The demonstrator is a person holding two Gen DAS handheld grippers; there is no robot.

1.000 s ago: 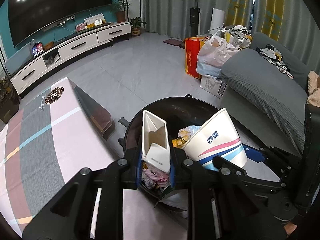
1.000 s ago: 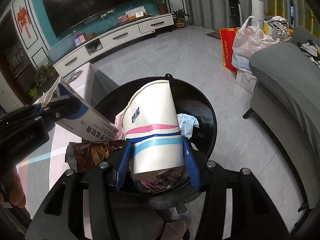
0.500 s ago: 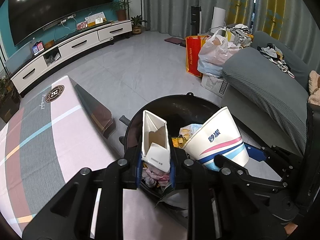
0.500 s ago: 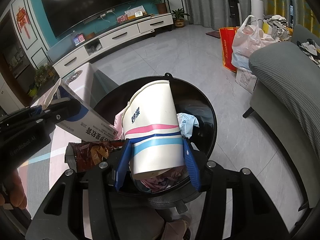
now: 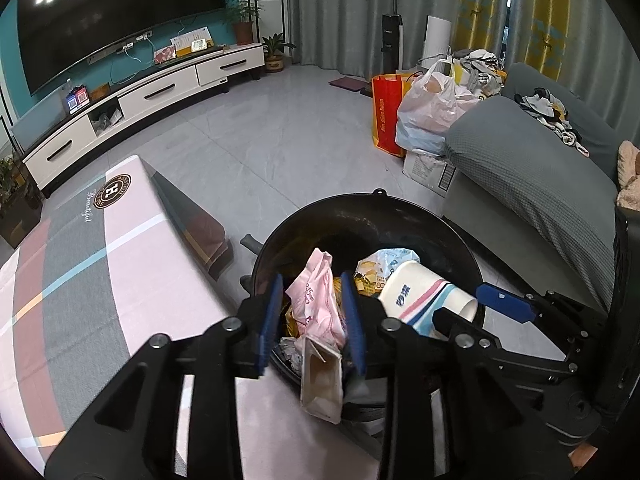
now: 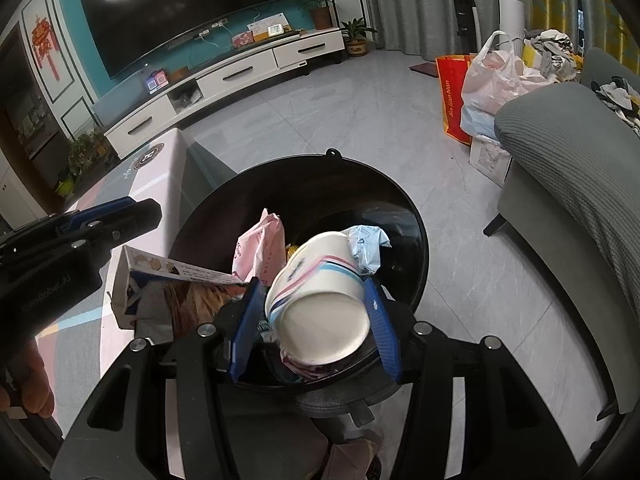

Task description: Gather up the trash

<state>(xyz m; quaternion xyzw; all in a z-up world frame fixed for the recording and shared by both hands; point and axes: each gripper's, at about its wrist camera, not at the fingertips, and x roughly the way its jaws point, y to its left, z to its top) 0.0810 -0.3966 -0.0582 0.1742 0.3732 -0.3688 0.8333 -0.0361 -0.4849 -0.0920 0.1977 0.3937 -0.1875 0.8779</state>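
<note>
Nearest to us, the left gripper (image 5: 311,280) hangs over the near rim of the black trash bin (image 5: 400,216). Its jaws have just been opening, and the blue pads now stand apart and press on nothing. A flattened white carton (image 5: 322,380) lies loose below and between them, tipped across the bin's near edge beside the table with the pink and grey cloth (image 5: 100,280). Just beyond the pads a pink wrapper (image 5: 316,300) sticks up among the rubbish.

To the right, the right gripper (image 6: 313,286) brackets a paper cup (image 6: 320,304) with pink and blue stripes. The cup lies tilted on the trash in the bin, its base turned toward the right wrist camera. The pads sit close on either side of it, but we cannot tell whether they press on it. A pale blue wrapper (image 6: 366,248) lies just behind the cup.

Farther off, a grey sofa (image 5: 540,180) stands to the right, with a cardboard box (image 5: 428,168), a red bag (image 5: 386,116) and a full plastic bag (image 5: 432,108) at its far end. On the far left a white TV cabinet (image 5: 160,92) runs under a large dark television (image 5: 100,8)
</note>
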